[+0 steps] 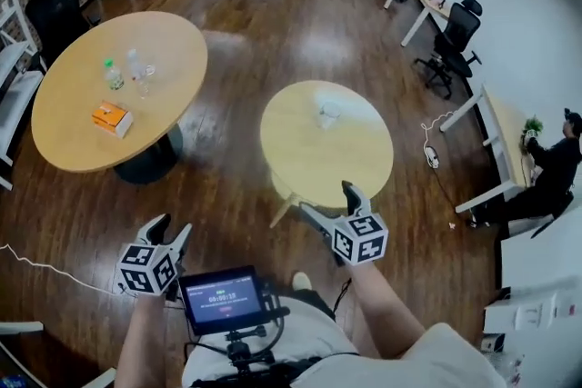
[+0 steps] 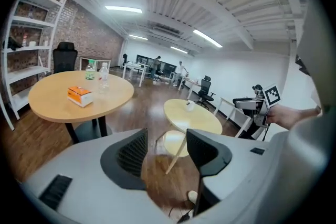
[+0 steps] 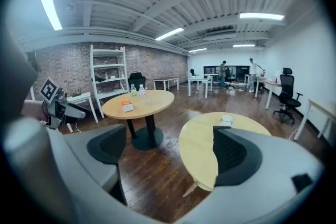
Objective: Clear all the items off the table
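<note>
Left gripper [image 1: 173,230]: jaws apart, empty | right gripper [image 1: 329,203]: jaws wide, empty | orange cardboard box [image 1: 111,118] on far-left round wooden table [image 1: 173,50] (clear plastic bottles [image 1: 113,75] beside it), well beyond both grippers | small white container [image 1: 328,114] on nearer pale round table [image 1: 309,154]

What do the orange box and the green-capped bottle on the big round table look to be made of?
Orange box: probably thin cardboard, matte, with crisp folded edges and a white side. Green-capped bottle: likely clear plastic, with a see-through body and slight shine; glass can't be ruled out at this size.
</note>
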{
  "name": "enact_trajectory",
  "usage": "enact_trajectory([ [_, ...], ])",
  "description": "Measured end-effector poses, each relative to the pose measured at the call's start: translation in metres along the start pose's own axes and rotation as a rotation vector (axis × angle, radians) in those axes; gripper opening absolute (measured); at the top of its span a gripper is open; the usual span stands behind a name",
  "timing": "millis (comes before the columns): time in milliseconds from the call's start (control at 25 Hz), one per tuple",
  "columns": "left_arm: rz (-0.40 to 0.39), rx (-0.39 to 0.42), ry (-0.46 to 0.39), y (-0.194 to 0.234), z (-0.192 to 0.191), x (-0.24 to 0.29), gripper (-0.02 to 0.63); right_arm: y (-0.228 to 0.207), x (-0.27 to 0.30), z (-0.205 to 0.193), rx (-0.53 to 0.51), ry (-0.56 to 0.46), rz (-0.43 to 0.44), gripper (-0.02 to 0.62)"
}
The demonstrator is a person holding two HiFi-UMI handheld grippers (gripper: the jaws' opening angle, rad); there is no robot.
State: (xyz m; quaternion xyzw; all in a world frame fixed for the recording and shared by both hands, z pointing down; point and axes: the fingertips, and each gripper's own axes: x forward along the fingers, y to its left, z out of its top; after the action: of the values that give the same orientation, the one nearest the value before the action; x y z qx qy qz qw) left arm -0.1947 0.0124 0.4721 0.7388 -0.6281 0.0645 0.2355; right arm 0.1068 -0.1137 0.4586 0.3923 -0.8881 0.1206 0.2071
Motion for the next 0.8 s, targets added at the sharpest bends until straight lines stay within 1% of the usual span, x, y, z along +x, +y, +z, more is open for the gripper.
enact_trajectory([
  [80,-0.034,0.020,0.019,-0.026,-0.003,0.015,0.240,-0.024,-0.025,-0.014,0.023,-0.004,-0.042,0.517],
  [200,-0.075,0.056,0.020,-0.069,0.002,0.043,0.239,-0.067,-0.060,-0.028,0.064,-0.020,-0.090,0.515],
  [360,-0.100,0.086,0.024,-0.131,0.005,0.076,0.239,-0.121,-0.099,-0.047,0.077,-0.030,-0.118,0.515],
  [640,-0.110,0.119,0.046,-0.241,-0.007,0.108,0.239,-0.201,-0.157,-0.082,0.102,-0.048,-0.113,0.515],
  [800,-0.095,0.127,0.049,-0.286,-0.015,0.116,0.239,-0.229,-0.179,-0.099,0.122,-0.064,-0.081,0.515],
])
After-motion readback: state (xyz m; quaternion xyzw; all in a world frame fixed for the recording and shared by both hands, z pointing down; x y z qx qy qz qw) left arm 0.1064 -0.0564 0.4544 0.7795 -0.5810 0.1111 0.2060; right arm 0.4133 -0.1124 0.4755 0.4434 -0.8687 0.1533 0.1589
